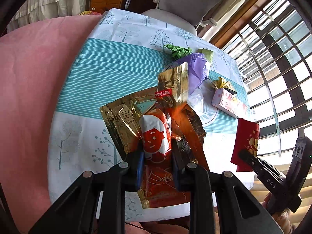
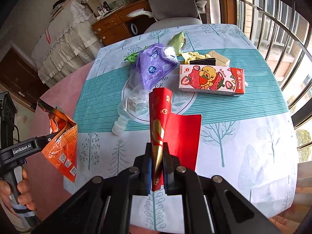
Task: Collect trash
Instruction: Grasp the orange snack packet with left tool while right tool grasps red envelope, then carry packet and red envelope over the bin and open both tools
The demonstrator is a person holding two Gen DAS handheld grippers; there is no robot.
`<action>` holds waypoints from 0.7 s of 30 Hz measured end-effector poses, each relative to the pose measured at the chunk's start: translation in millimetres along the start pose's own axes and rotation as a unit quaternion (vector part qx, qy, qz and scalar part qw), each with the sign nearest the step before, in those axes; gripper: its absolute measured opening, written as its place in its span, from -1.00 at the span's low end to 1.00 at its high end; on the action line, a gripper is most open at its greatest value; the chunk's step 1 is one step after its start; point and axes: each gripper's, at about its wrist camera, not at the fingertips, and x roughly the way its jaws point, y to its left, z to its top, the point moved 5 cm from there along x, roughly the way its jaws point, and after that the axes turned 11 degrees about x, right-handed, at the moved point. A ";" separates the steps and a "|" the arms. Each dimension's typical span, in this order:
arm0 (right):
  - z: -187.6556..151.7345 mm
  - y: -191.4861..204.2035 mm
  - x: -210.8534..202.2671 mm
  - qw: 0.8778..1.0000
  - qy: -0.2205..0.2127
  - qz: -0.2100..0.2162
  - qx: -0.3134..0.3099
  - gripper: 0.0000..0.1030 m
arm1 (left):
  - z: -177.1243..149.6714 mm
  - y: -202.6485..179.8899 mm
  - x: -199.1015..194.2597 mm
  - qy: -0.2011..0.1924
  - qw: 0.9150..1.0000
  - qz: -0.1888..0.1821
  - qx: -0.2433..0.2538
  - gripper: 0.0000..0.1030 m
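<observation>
Gold-and-orange foil pouch [image 1: 156, 128], the largest piece, hangs above the tabletop [image 1: 93, 78], pinched near its lower middle by the left gripper [image 1: 157, 167], whose fingers are nearly closed on it. It looks light, crinkly and slippery, so a flat spot grips best; its long axis runs away from the fingers. Smaller, the red envelope [image 2: 165, 128] is thin, pliant paper, folded and clamped by its lower end in the right gripper [image 2: 157, 167], pointing up and away.
</observation>
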 end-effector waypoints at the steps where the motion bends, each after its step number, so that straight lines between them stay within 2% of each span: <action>1: -7.8 -1.9 -8.1 1.000 0.001 0.008 -0.008 -0.84 | -11.4 -10.2 -7.7 -0.007 1.000 0.002 0.005 -0.58; 6: -50.8 -20.0 -48.8 0.998 0.005 0.043 -0.043 -0.84 | -76.3 -66.7 -38.1 -0.036 0.999 0.017 0.037 -0.58; 11: -100.4 -46.7 -77.5 0.996 0.027 0.058 -0.069 -0.84 | -144.2 -117.3 -58.2 -0.043 0.997 0.027 0.057 -0.58; 15: -140.3 -65.9 -86.5 0.994 0.052 0.061 -0.075 -0.84 | -191.1 -144.3 -63.0 -0.021 0.997 0.033 0.072 -0.58; 21: -197.4 -91.9 -78.9 0.992 0.089 0.059 -0.060 -0.84 | -238.2 -165.3 -51.7 0.021 0.994 0.039 0.097 -0.58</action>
